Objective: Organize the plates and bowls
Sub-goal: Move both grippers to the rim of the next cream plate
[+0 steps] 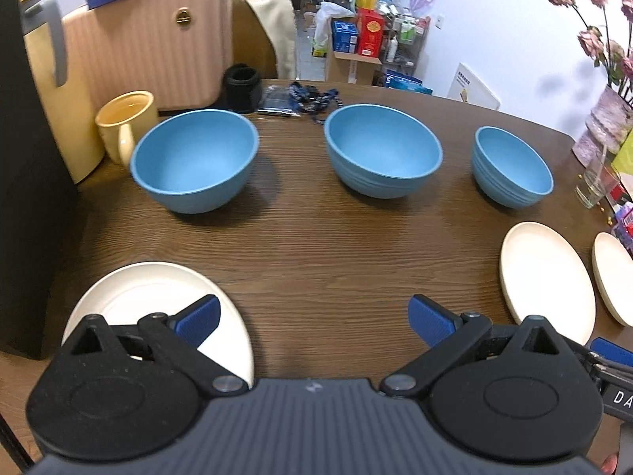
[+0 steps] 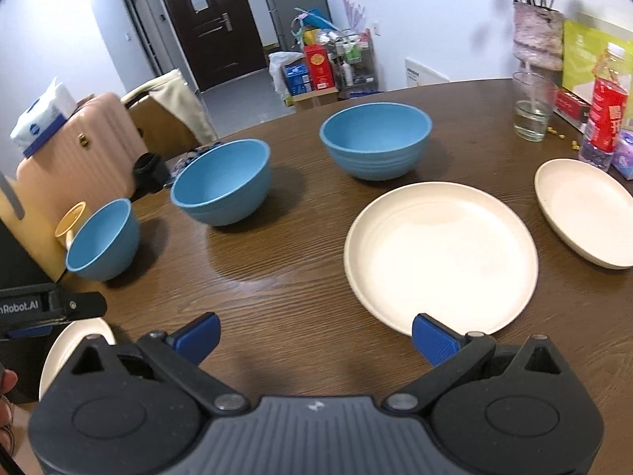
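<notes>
Starting well means choosing one plate or bowl and taking it by the rim, because the thin edge is the only part the fingers can hold. Both grippers, the left gripper [image 1: 314, 318] and the right gripper [image 2: 315, 336], have their fingers spread wide and hold nothing. Three blue bowls stand apart in a row on the far side of the table [image 1: 316, 245]: the left bowl [image 1: 194, 160], the middle bowl [image 1: 381, 150] and the right bowl [image 1: 512, 166]. Three cream plates lie nearer. I judge nothing is gathered yet.

The right wrist view shows the middle plate [image 2: 441, 255] whole, just ahead of the fingers, and the right plate [image 2: 585, 213]; the left wrist view shows the left plate [image 1: 158, 297] under its left finger.
</notes>
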`<move>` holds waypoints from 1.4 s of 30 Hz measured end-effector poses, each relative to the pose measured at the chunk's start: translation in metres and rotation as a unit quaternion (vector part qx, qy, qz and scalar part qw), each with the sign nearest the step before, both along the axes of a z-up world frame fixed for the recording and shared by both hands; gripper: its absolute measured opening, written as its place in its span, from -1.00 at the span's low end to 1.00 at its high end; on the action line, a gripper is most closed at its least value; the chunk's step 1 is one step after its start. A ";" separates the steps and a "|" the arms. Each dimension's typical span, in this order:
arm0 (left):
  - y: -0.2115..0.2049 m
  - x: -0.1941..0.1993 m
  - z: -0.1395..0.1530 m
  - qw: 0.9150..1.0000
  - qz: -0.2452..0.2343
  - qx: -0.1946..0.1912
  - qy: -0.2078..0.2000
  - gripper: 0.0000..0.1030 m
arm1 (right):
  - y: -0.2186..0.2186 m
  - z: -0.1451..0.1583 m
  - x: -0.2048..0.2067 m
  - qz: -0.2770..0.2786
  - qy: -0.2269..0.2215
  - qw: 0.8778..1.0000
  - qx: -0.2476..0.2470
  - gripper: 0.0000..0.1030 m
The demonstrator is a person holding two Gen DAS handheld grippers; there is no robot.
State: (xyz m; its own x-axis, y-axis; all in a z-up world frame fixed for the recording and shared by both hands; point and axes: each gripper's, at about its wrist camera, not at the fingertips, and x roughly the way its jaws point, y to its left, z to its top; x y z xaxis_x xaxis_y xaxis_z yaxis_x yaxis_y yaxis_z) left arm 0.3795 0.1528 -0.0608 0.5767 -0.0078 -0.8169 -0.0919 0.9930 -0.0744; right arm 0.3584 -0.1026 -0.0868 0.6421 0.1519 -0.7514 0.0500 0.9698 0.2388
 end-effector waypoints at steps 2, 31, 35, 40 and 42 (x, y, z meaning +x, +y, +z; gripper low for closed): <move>-0.010 0.003 -0.001 1.000 -0.004 0.002 0.001 1.00 | -0.009 -0.001 0.003 -0.004 0.000 1.000 0.002 1.00; -0.141 0.045 -0.006 0.999 -0.042 -0.007 0.002 1.00 | -0.130 -0.010 0.025 -0.045 0.012 0.999 -0.001 1.00; -0.155 0.053 -0.012 0.999 -0.039 -0.006 0.007 1.00 | -0.145 -0.014 0.033 -0.047 0.016 0.999 0.009 1.00; -0.169 0.062 -0.018 0.999 -0.037 -0.004 0.013 1.00 | -0.161 -0.020 0.043 -0.050 0.019 0.998 0.015 1.00; -0.173 0.066 -0.021 0.999 -0.036 -0.004 0.016 1.00 | -0.165 -0.022 0.047 -0.051 0.020 0.998 0.010 1.00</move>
State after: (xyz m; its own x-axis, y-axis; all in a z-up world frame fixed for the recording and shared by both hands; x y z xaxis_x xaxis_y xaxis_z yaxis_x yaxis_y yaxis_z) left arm 0.4451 -0.0197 -0.0818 0.5479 -0.0555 -0.8347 -0.0221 0.9965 -0.0807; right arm 0.4050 -0.2673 -0.1090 0.6237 0.1026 -0.7749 0.1578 0.9544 0.2534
